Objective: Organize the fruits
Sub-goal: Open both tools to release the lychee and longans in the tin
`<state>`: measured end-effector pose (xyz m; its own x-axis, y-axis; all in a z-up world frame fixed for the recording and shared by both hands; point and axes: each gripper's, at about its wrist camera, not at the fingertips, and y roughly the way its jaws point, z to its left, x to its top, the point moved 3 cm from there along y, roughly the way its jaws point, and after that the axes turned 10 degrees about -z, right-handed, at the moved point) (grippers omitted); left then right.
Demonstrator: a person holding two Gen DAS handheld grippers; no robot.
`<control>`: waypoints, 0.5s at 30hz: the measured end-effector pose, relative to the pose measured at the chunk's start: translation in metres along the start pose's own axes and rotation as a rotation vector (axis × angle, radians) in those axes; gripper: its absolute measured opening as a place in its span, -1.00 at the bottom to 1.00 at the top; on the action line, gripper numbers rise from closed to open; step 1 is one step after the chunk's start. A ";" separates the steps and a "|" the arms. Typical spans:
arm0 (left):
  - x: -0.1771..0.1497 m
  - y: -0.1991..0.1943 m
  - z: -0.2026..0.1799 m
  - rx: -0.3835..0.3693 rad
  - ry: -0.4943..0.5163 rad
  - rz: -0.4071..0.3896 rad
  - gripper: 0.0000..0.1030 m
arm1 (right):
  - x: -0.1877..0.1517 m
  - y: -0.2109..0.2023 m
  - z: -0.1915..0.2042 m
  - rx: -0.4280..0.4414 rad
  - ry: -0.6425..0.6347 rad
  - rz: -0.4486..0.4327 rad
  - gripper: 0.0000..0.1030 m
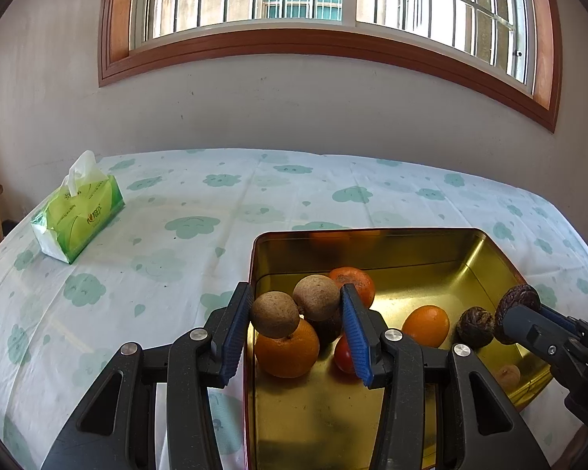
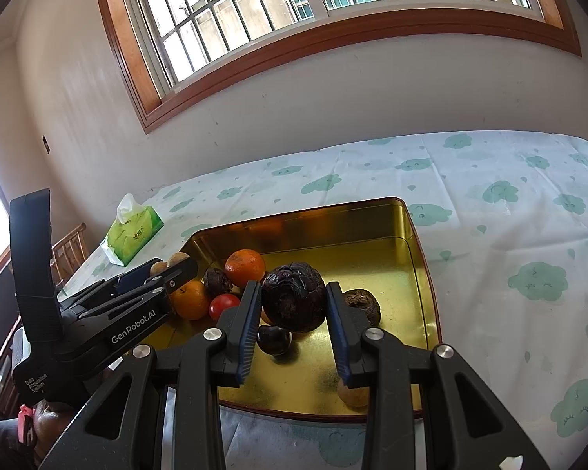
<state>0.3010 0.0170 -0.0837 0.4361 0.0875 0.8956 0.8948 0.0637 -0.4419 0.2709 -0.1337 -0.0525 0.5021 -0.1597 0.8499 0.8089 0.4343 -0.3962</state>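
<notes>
Hovering over gold rectangular metal tin: left gripper fingers clamped on two tan round longans; right gripper fingers pinching dark wrinkled round fruit. Best lowering each near the floor, releasing gently beside matching fruit, avoiding the large orange.

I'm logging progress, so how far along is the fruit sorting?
Done: oranges, a red tomato and other fruit already lie in the gold metal tin. In hand: the left gripper clamps two brown round fruits; the right gripper clamps a wrinkled dark purple fruit. Left: setting these down.
</notes>
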 end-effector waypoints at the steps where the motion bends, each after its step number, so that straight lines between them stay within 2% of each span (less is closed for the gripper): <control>1: -0.001 0.001 0.000 0.003 0.002 0.003 -0.09 | 0.000 0.001 0.000 0.001 0.001 -0.001 -0.38; 3: -0.002 0.003 0.003 0.011 0.000 0.007 -0.09 | 0.001 0.001 -0.001 -0.003 0.005 -0.012 -0.35; 5: -0.002 0.002 0.005 0.009 -0.013 0.009 -0.08 | 0.002 0.000 -0.003 -0.004 0.007 -0.025 -0.01; 7: -0.002 0.001 0.007 0.015 -0.021 0.005 -0.06 | 0.004 -0.003 -0.003 -0.012 0.001 -0.049 0.15; 12: -0.004 -0.001 0.006 0.020 -0.002 0.003 0.02 | 0.005 -0.003 -0.003 -0.009 -0.003 -0.054 0.15; 15: -0.004 -0.001 0.004 0.022 0.008 0.003 0.15 | 0.003 -0.002 -0.003 -0.008 0.003 -0.048 0.15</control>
<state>0.2978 0.0206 -0.0868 0.4392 0.0797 0.8948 0.8914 0.0852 -0.4451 0.2713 -0.1375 -0.0502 0.4633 -0.1830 0.8671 0.8347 0.4187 -0.3576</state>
